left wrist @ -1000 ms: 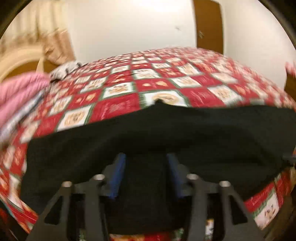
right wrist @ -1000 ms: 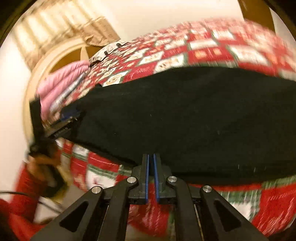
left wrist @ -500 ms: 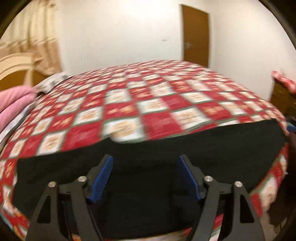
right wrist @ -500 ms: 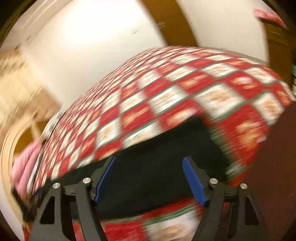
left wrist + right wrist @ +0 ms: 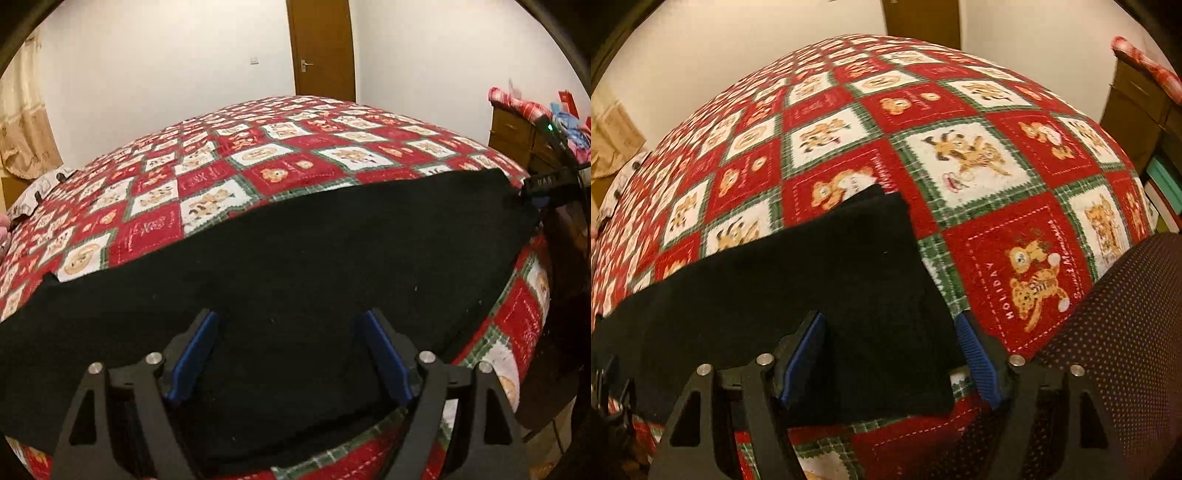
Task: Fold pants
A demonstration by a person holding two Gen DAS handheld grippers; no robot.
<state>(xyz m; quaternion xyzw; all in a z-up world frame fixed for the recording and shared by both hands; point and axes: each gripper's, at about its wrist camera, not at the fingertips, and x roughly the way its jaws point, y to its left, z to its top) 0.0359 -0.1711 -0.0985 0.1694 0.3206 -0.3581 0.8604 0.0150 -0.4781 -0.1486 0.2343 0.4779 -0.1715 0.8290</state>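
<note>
Pants [image 5: 295, 266]: black, spread flat in a long band along the near edge of the bed, over the bedspread [image 5: 280, 155] of red and white squares.
Left gripper [image 5: 288, 354]: above the middle of the band, jaws wide and just opened further, blue pads clear of the cloth, nothing gripped.
Right gripper [image 5: 894, 354]: over the band's right end, jaws apart though just narrowed a little; cloth lies between the pads, whether they touch it cannot be told.
Door [image 5: 321, 48]: brown, in the far wall.
Dresser [image 5: 517, 136]: wooden, far right, heaped with cloth.
</note>
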